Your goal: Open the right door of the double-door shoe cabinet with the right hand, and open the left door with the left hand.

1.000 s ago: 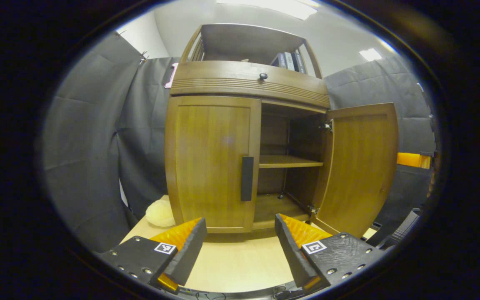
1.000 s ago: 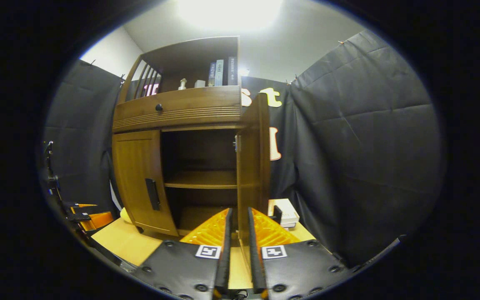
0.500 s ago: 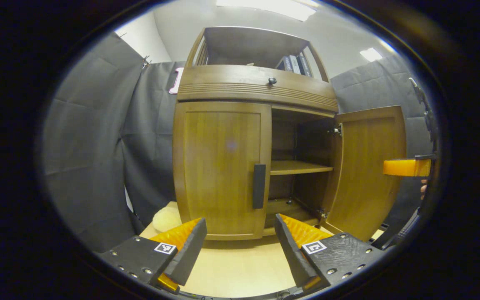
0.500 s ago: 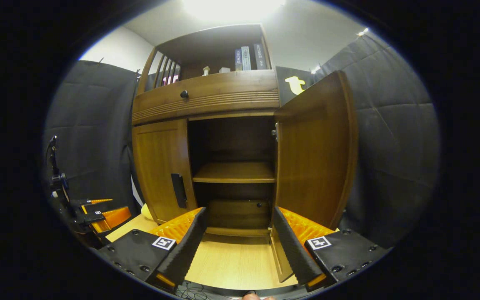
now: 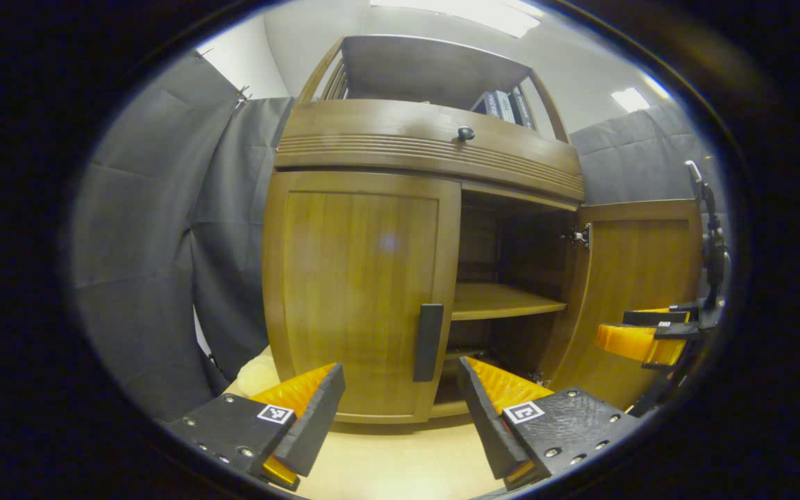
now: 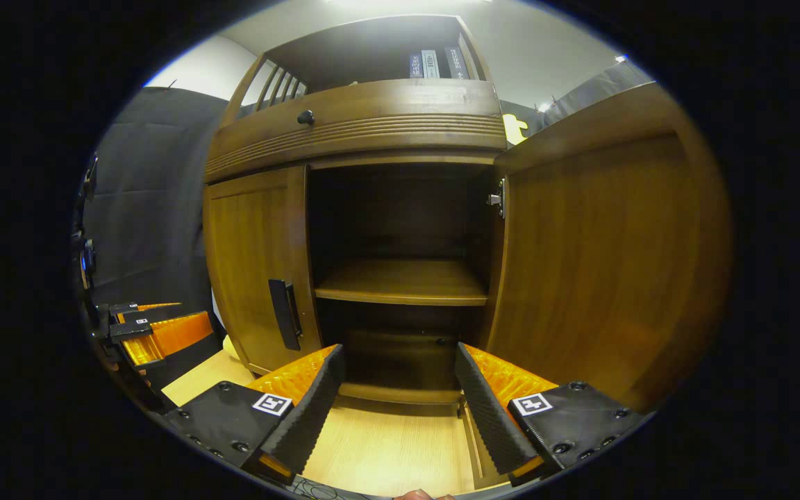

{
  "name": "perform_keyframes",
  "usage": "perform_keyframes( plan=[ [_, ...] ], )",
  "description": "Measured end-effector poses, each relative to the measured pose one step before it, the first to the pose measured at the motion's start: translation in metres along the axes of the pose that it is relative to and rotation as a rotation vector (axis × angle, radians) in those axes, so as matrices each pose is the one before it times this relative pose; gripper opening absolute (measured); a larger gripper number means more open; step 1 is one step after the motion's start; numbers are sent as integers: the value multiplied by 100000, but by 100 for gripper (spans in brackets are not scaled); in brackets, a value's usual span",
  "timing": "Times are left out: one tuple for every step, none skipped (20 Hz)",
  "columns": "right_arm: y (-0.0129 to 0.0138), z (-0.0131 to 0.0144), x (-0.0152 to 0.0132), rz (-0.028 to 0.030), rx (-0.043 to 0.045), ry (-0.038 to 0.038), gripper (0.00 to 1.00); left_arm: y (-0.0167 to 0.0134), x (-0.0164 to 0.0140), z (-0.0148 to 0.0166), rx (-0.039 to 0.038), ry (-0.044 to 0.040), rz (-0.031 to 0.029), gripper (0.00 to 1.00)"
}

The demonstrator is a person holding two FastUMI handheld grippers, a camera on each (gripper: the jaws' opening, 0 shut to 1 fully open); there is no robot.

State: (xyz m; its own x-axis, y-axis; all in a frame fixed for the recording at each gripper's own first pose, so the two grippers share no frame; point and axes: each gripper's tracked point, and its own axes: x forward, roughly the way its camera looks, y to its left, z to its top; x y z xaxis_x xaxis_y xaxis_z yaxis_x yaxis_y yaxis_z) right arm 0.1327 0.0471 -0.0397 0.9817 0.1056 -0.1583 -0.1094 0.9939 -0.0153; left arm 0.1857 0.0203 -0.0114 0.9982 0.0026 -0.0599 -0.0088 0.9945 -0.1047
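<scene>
One door hangs open. Left tongs (image 5: 400, 410), spread apart, face the closed left door (image 5: 358, 292); its upright handle (image 5: 428, 342) sits at twelve o'clock, near. Right tongs (image 6: 396, 406) gape empty.

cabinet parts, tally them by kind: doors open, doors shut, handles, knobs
doors open: 1, the right door
doors shut: 1, the left door
bar handles: 1, on the left door
round knobs: 1, on the drawer front
total: 4
</scene>
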Motion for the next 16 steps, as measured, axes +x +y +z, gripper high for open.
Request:
perform_keyframes(
  plan=[
    [-38,-56,555,536,-66,-362,98,-211,1083,132,686,294,-309,92],
    [86,36,696,1065,-286,-753,99,-205,1117,173,666,396,-11,92],
    [-32,255,661,358,-350,-1337,99,-382,1226,23,687,622,33,92],
    [-113,47,607,-229,-162,-1085,97,-409,1096,126,777,336,103,92],
    [-104,-16,610,233,242,-507,98,-320,1080,137,844,-167,-12,92],
    [112,12,593,436,629,-241,99,-370,786,138,496,-481,-81,92],
    [-1,7,575,480,404,-3,97,-449,852,37,142,85,-309,92],
    [72,-423,-238,43,-66,113,99,-274,806,-206,-48,535,-345,92],
    [-130,68,99,-199,-253,-104,97,-128,855,-115,-16,473,88,92],
    [31,-148,283,-294,-164,99,97,-148,737,-244,-65,380,366,93],
    [-64,-125,158,-580,58,144,97,-239,830,-186,-548,689,-893,92],
    [-152,-59,597,-86,376,23,97,-359,674,-398,-1023,1058,-1684,92],
    [-130,100,678,816,397,-53,97,-99,601,-306,-1054,308,-619,92],
    [0,421,509,654,62,64,97,-43,409,-441,-777,442,-77,93],
    [-47,-34,68,-18,-248,315,97,-53,454,-358,-321,956,277,93],
    [114,-341,-231,258,-83,461,97,-120,508,-366,80,560,607,92]
  ],
)
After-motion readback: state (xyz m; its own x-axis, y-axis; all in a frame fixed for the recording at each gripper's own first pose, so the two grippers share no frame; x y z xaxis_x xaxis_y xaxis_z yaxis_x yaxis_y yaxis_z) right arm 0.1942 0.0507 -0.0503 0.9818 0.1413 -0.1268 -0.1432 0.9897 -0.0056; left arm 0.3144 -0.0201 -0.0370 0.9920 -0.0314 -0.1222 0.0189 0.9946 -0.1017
